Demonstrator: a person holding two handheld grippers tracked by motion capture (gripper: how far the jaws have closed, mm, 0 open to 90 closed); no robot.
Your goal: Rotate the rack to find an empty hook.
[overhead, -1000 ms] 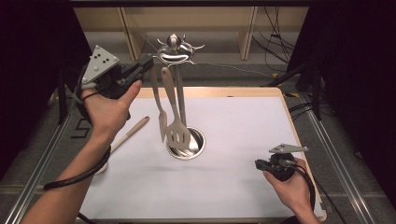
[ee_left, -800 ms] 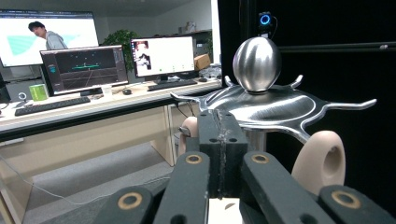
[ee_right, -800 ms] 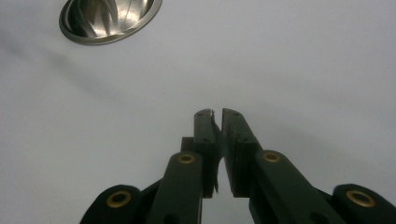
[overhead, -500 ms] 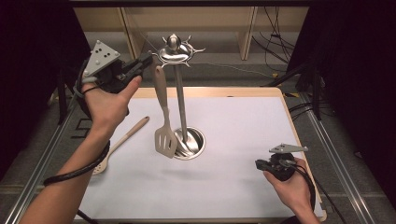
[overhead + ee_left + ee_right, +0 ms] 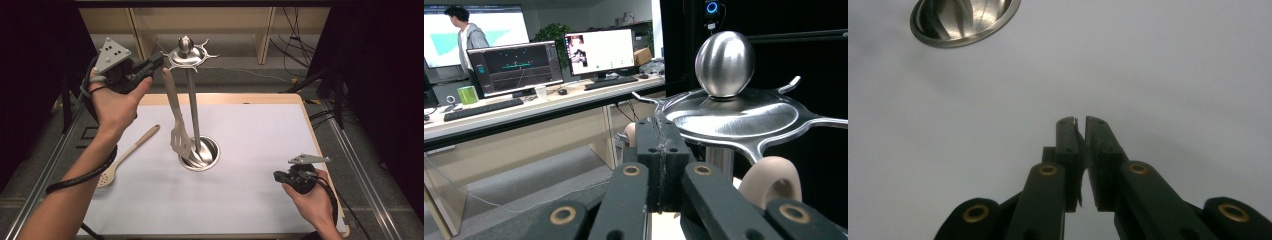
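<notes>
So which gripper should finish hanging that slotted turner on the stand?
Left. The left gripper is up by the stand's top, at the slotted turner's handle end. The right gripper rests low on the table, holding nothing.

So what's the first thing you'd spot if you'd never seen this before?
Probably the tall shiny utensil stand in the middle of the table, with its silver ball on top. The left gripper is up by that top, and a slotted turner hangs down beside the pole. A wooden slotted spoon lies on the white mat to the left.
</notes>
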